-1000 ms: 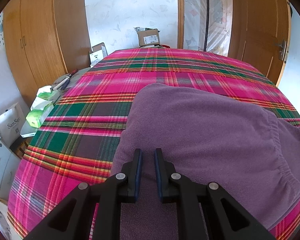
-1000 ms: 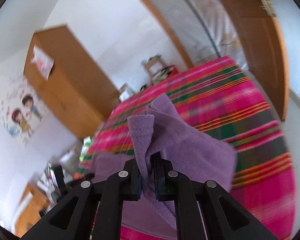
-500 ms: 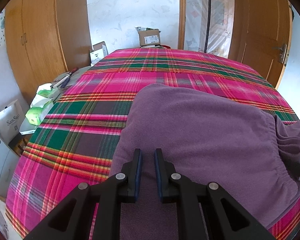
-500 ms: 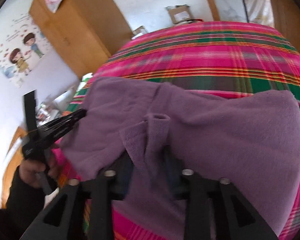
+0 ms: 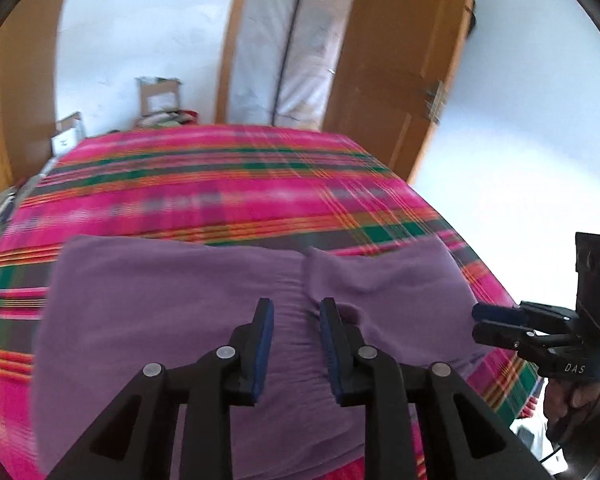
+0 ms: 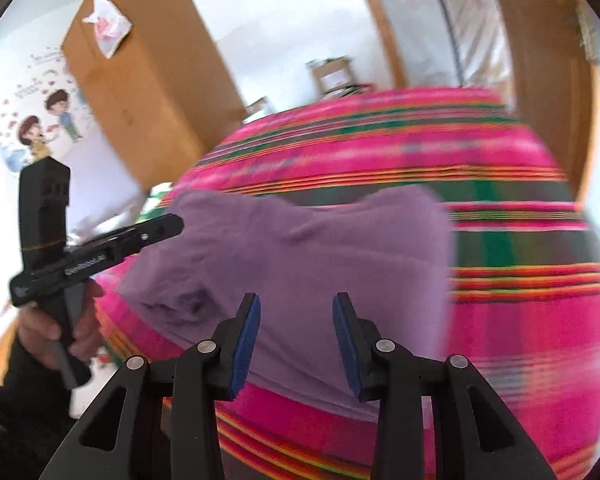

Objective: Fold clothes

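A purple fleece garment point(image 5: 172, 300) lies folded on the pink plaid bed point(image 5: 220, 184), a second layer laid over its right part. My left gripper point(image 5: 296, 308) is open and empty, just above the garment's near middle. My right gripper point(image 6: 296, 304) is open and empty, above the garment's near edge point(image 6: 320, 264). In the left wrist view the right gripper point(image 5: 478, 322) is at the garment's right corner. In the right wrist view the left gripper point(image 6: 178, 224) is at the garment's left end.
A wooden wardrobe point(image 6: 140, 80) stands left of the bed. Cardboard boxes point(image 5: 160, 96) sit beyond the far edge. A wooden door point(image 5: 400, 80) is at the far right. The bed's near edge point(image 6: 300, 432) is close under my right gripper.
My right gripper laid the held garment flap over the rest, let go and opened. My left gripper opened and moved right along the garment. Both pulled back a little.
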`<state>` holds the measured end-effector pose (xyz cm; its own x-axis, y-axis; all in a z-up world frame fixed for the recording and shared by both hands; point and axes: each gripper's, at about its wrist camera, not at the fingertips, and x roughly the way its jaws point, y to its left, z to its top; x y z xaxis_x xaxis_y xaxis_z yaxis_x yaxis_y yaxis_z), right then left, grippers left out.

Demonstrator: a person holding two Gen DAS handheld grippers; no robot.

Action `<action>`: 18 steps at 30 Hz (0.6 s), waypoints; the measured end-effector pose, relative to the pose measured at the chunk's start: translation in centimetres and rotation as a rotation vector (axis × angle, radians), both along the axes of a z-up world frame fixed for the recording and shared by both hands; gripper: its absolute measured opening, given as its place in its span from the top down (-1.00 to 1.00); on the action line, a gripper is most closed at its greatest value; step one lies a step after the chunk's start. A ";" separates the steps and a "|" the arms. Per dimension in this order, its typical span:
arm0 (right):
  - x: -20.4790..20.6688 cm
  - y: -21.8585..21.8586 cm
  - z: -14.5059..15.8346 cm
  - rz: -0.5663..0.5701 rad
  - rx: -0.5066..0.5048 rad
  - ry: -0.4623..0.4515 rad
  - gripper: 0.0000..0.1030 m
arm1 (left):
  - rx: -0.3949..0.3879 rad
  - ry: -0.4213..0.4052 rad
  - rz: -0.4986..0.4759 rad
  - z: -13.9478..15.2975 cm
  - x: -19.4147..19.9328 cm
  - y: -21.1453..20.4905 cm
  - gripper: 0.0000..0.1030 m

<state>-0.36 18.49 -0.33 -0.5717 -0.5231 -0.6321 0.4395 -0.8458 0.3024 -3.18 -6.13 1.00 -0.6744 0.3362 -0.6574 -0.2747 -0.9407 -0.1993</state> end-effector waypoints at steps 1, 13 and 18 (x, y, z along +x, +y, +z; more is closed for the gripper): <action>0.4 0.6 -0.1 -0.013 0.025 0.005 0.24 | 0.003 -0.013 -0.016 -0.3 -0.2 0.5 0.52; 0.8 2.6 -2.9 -0.072 0.138 -0.033 0.74 | -0.025 -0.140 -0.026 -3.6 -1.4 3.3 0.80; 0.8 4.5 -2.1 -0.063 0.114 -0.013 0.80 | 0.040 -0.158 -0.060 -3.8 -0.2 2.9 0.84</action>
